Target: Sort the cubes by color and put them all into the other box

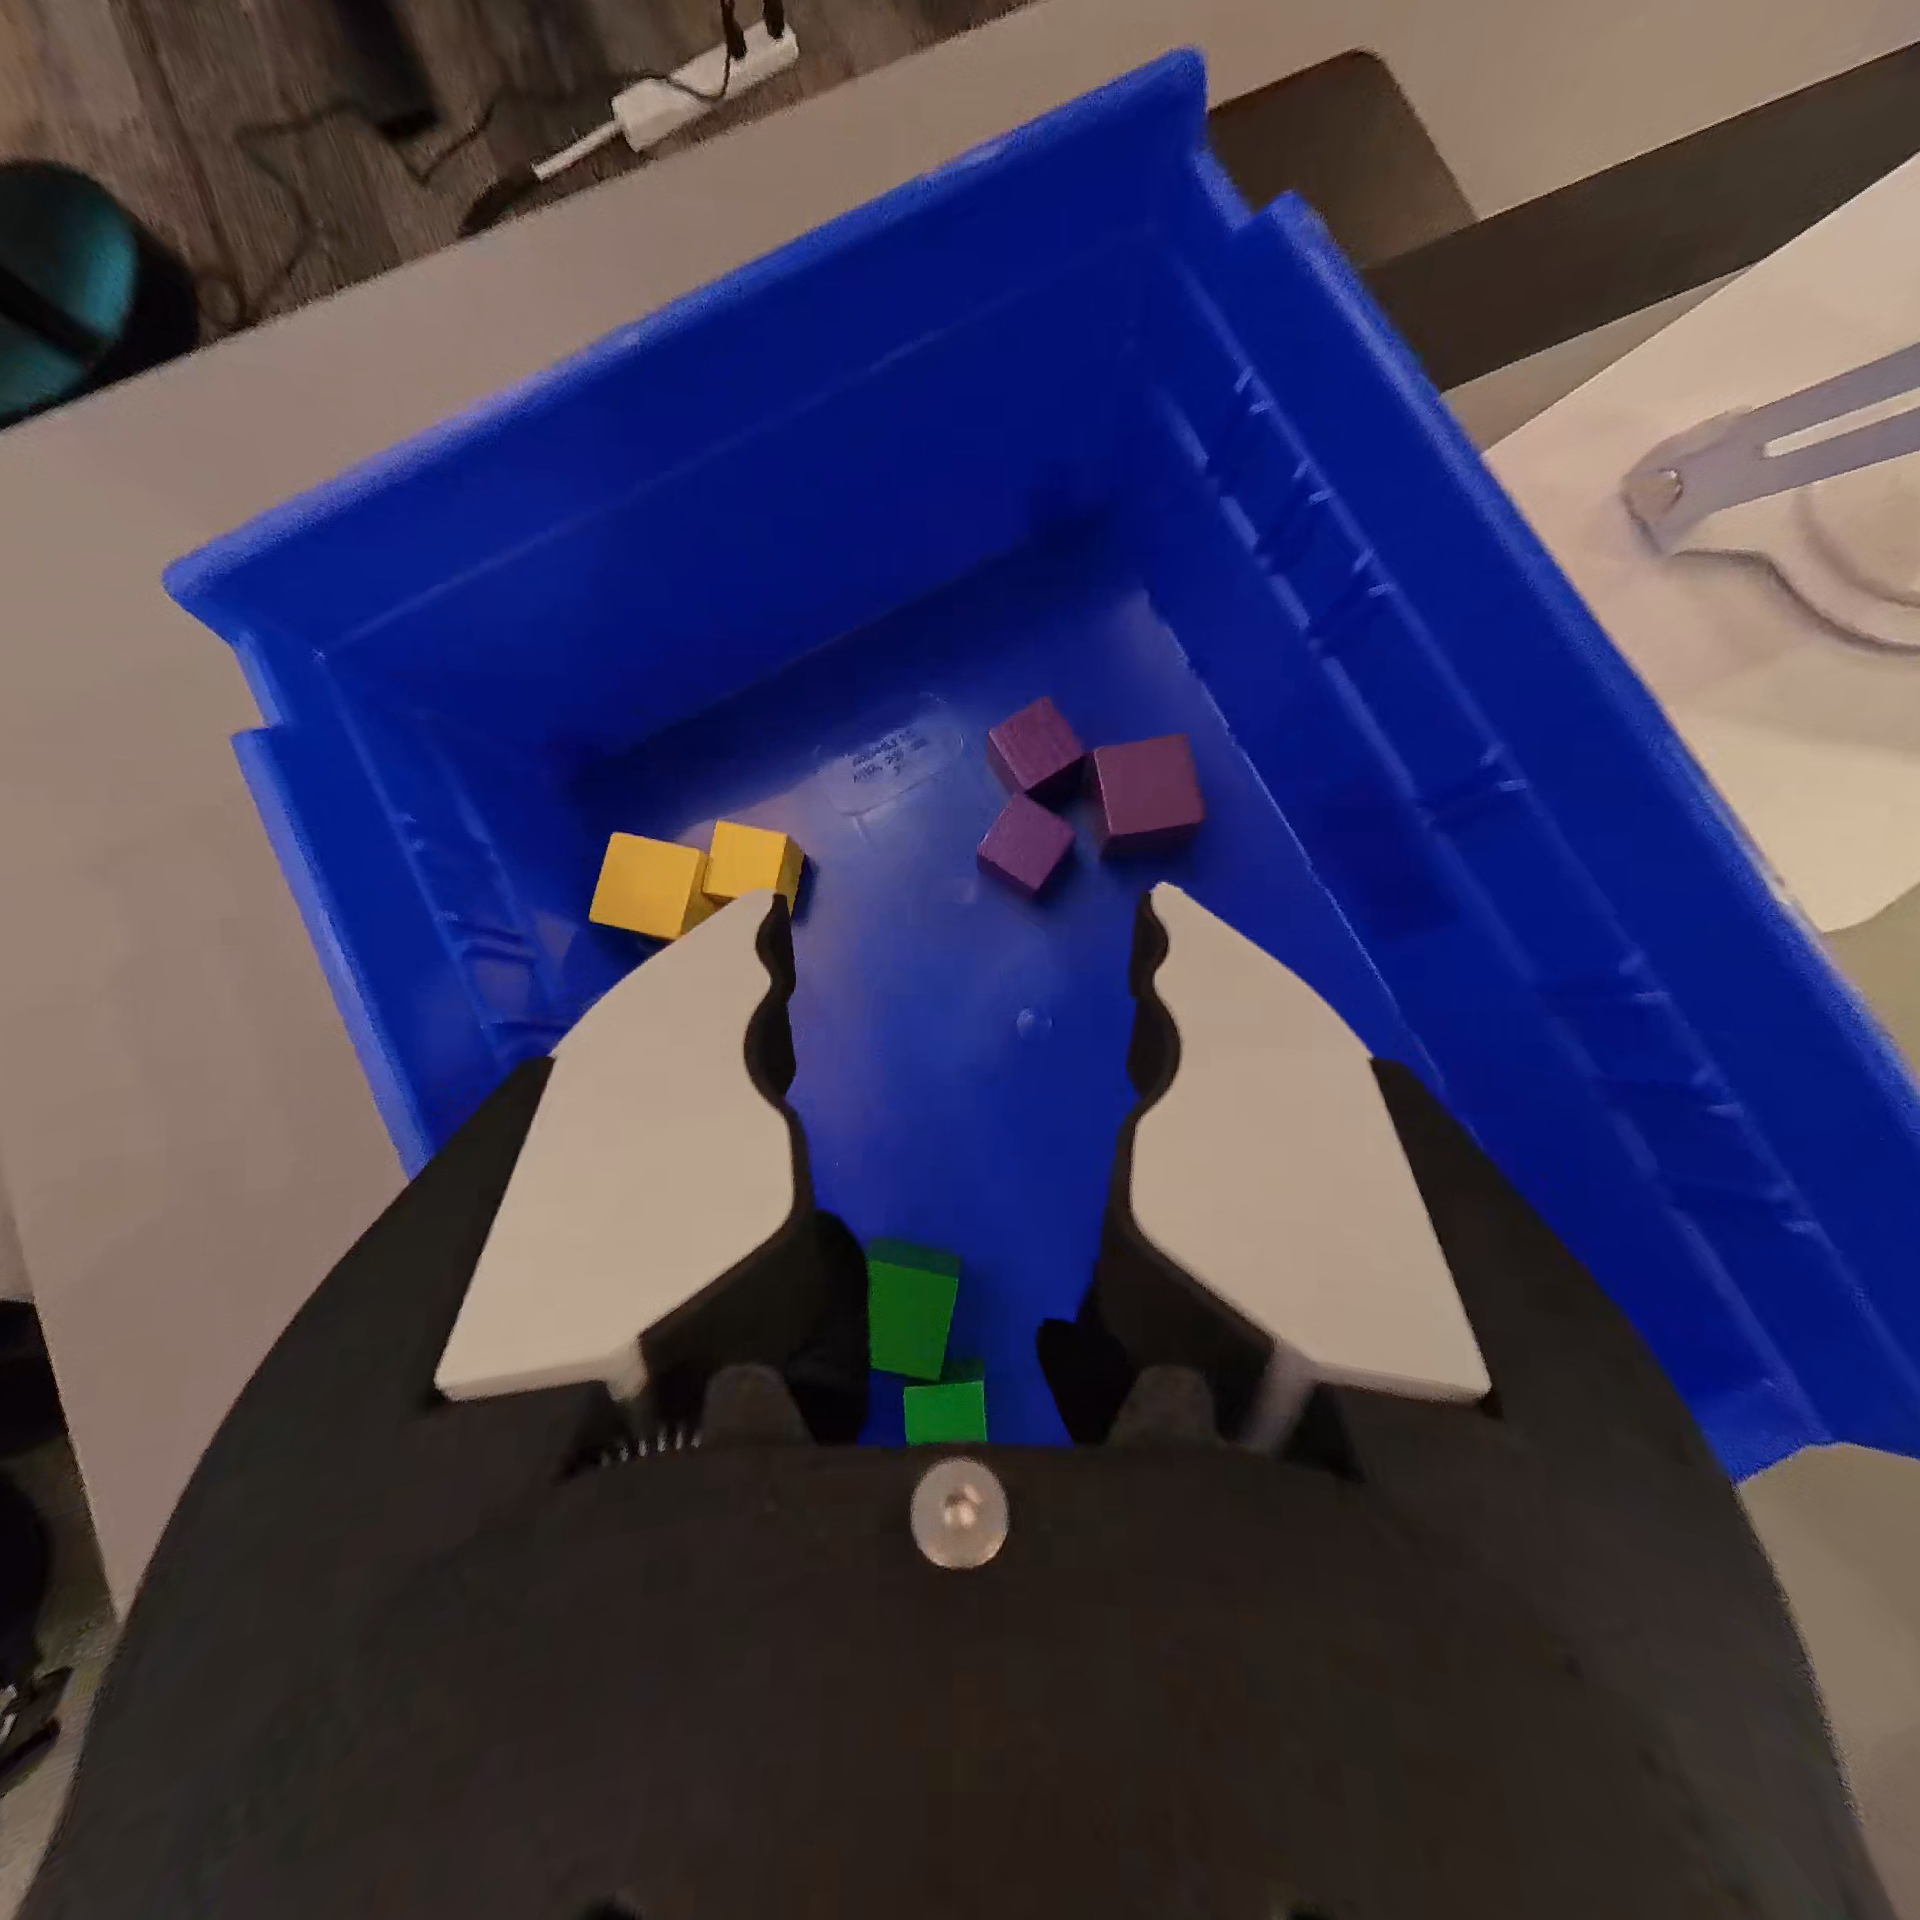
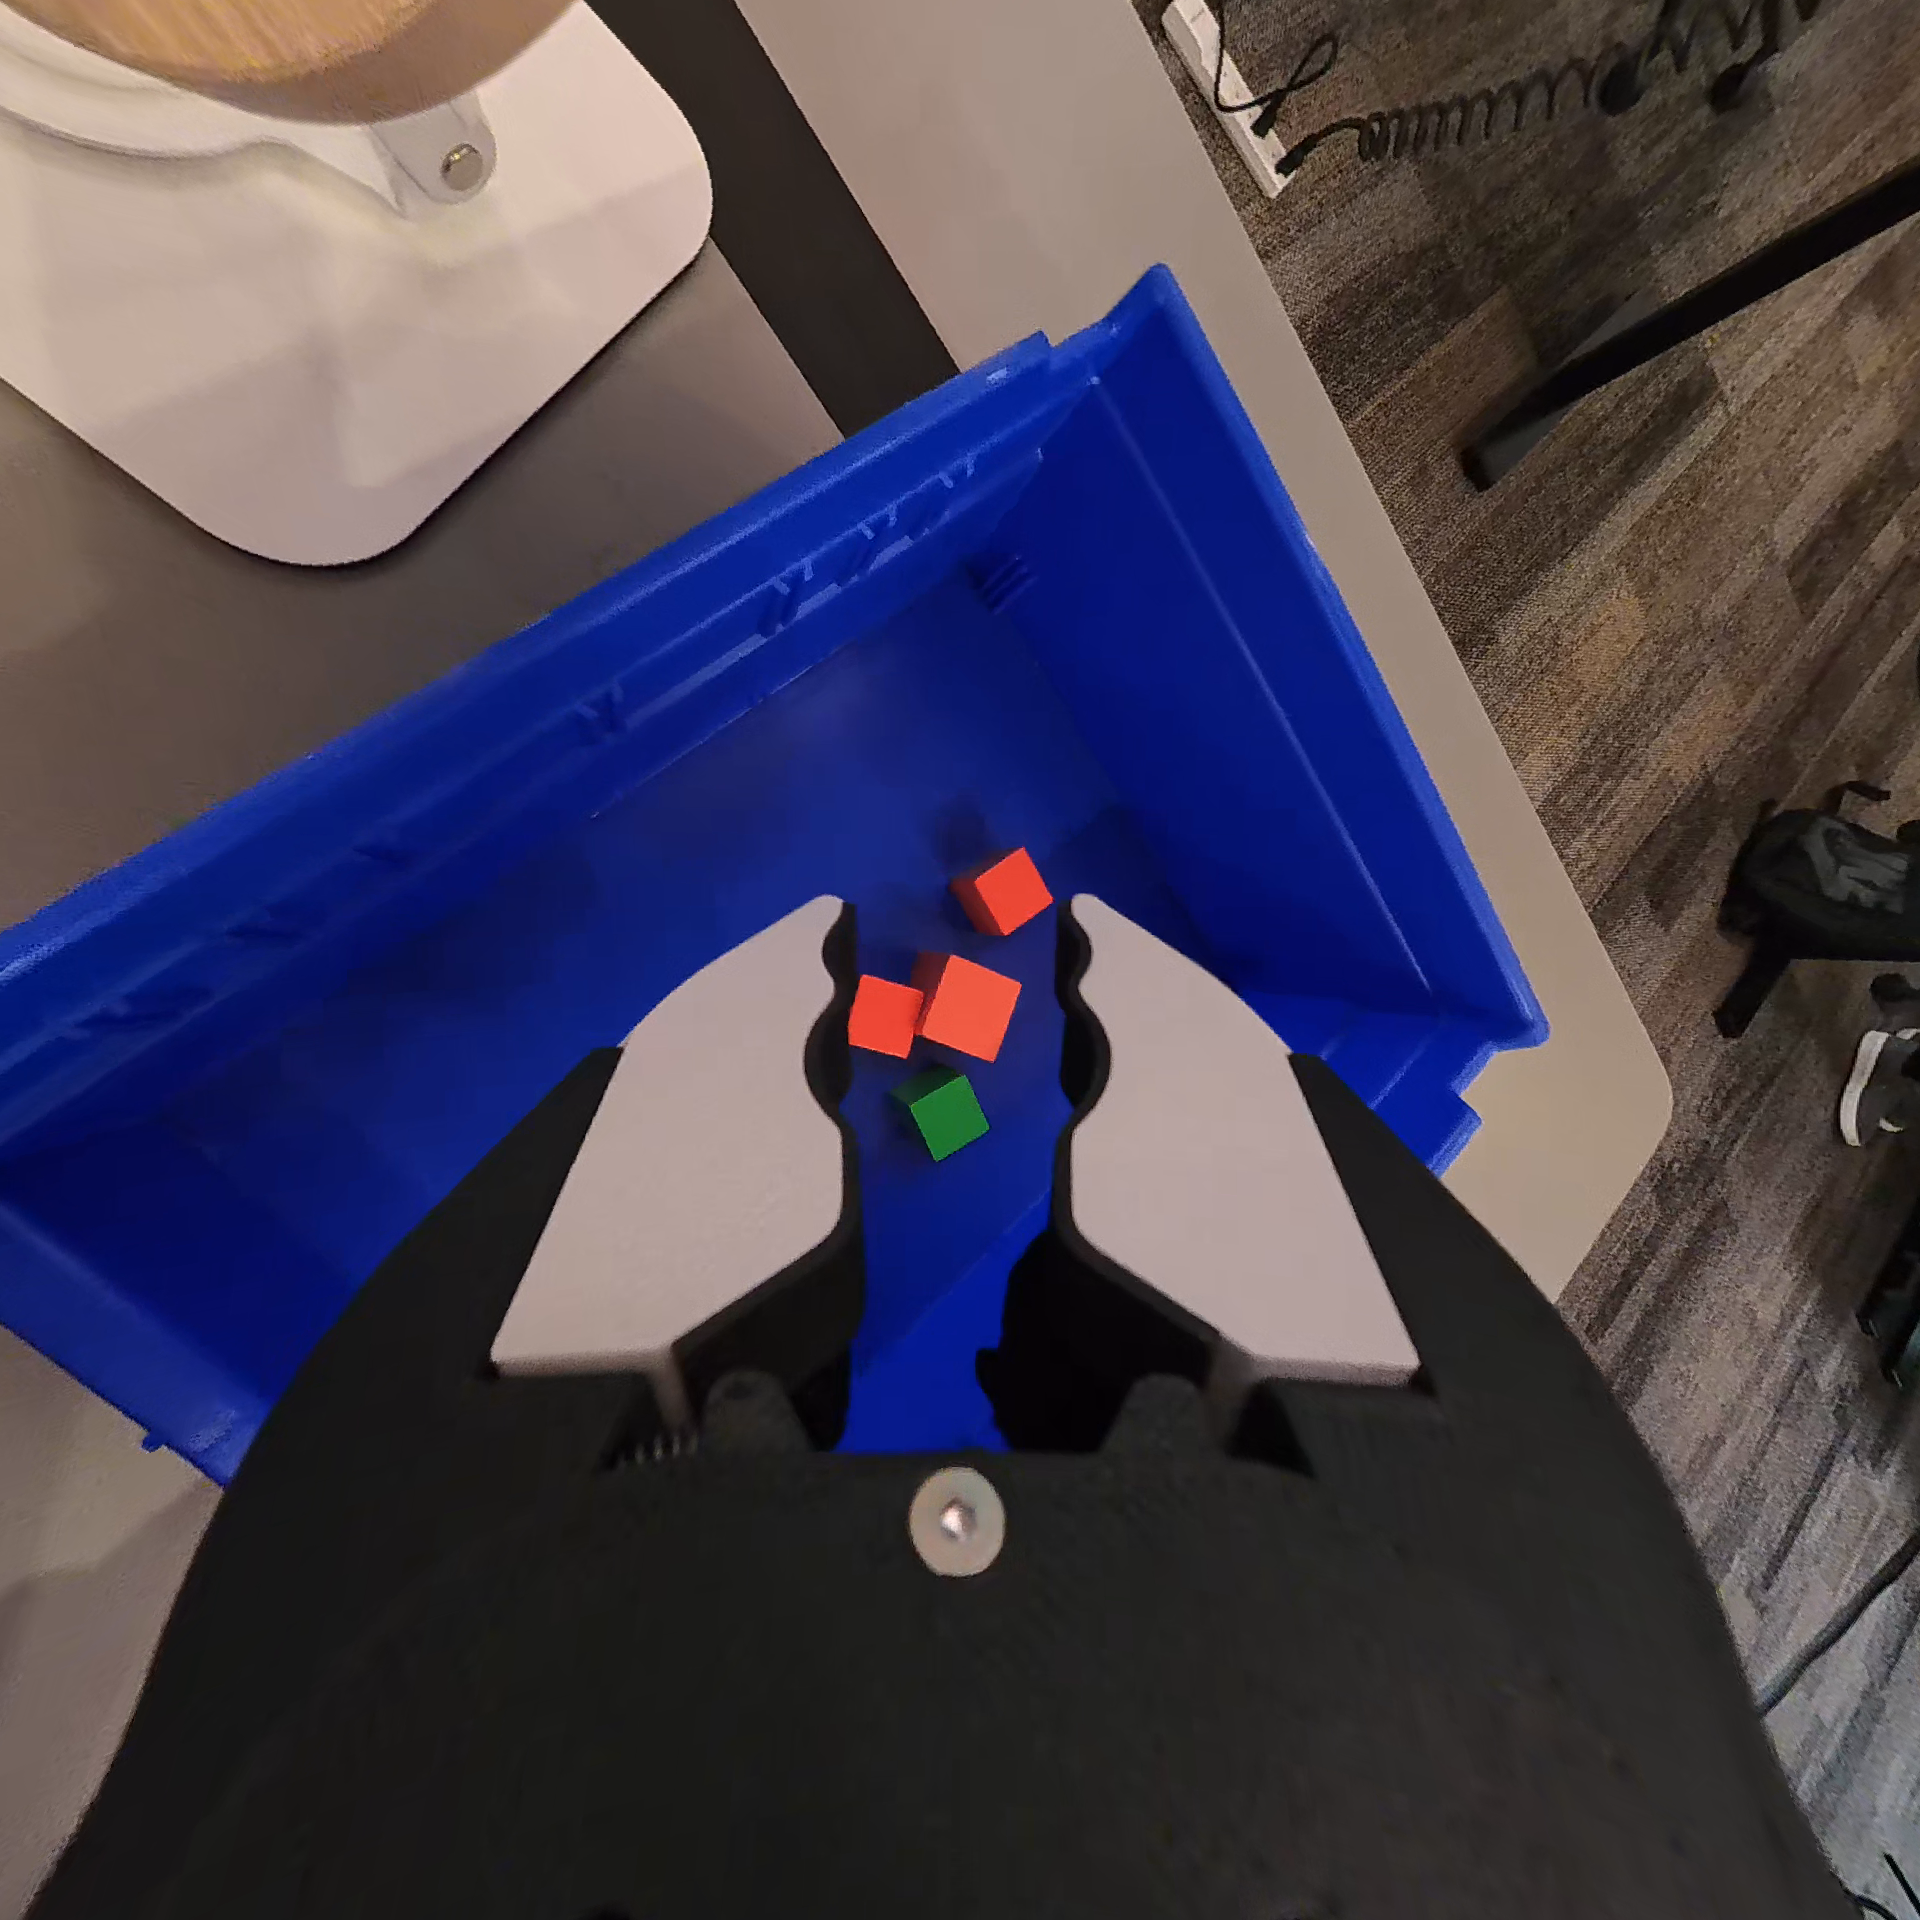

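Both grippers hang with jaws apart, holding nothing. In the center of the frame, the right gripper (image 2: 956, 914) is above three red cubes (image 2: 966, 1006) and one green cube (image 2: 943, 1114) in the blue bin (image 2: 1247, 665). These lie close, so a narrow grasp may take two colors together. The left gripper (image 1: 961, 904) stands wide over the sorted bin (image 1: 727, 499) and could knock the yellow cubes (image 1: 665, 883) at middle left.

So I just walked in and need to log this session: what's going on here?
A person is sorting coloured cubes between two blue bins using two handheld grippers. The left gripper is open and holds nothing above one blue bin, where yellow cubes, purple cubes and green cubes lie grouped by colour. The right gripper is open over the other blue bin, above three red cubes and one green cube.
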Action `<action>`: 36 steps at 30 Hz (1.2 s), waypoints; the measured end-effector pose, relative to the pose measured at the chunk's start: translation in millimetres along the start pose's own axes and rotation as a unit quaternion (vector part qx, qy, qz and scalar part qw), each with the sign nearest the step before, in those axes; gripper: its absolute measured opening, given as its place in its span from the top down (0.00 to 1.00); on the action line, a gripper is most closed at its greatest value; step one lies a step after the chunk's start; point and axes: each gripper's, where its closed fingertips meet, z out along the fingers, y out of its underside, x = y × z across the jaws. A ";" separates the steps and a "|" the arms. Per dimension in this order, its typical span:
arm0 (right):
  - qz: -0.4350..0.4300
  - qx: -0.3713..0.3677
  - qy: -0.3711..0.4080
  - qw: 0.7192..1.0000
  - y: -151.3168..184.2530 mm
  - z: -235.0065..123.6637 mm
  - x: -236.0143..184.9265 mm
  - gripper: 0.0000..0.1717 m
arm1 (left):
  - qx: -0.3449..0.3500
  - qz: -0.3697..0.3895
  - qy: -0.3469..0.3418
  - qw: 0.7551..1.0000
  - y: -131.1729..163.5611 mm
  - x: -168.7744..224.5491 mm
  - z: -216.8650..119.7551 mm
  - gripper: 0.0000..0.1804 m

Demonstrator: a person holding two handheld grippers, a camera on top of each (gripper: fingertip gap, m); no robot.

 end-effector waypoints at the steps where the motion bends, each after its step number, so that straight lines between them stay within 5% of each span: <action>1: 0.000 0.000 0.000 1.000 -0.5 0.0 -0.4 0.78 | -0.006 -0.007 0.000 1.000 3.2 -1.9 2.8 0.65; 9: -0.006 0.004 0.002 1.000 -3.9 -0.6 -1.9 0.78 | -0.045 -0.047 -0.019 0.998 21.3 -16.5 13.8 0.65; 16: -0.012 0.006 -0.002 1.000 -7.7 -0.2 -6.4 0.78 | -0.085 -0.038 -0.102 0.990 33.8 -33.9 32.8 0.67; 18: -0.011 0.006 -0.002 1.000 -8.0 -0.3 -6.4 0.78 | -0.089 -0.036 -0.070 0.993 33.5 -21.9 40.0 0.62; 20: -0.013 0.006 -0.003 1.000 -7.8 -0.6 -6.7 0.78 | -0.053 -0.032 -0.017 0.998 19.5 -3.0 41.7 0.67; 22: -0.013 0.008 -0.002 1.000 -8.5 -1.6 -6.3 0.78 | -0.039 0.005 0.017 0.999 11.6 13.8 42.2 0.70; 28: -0.017 0.008 -0.005 1.000 -10.1 -0.6 -9.0 0.78 | -0.086 0.173 -0.034 0.981 25.6 17.4 64.2 0.71; 36: -0.028 0.009 -0.011 1.000 -14.6 1.1 -16.2 0.78 | -0.055 0.199 0.020 0.978 23.9 30.5 83.6 0.78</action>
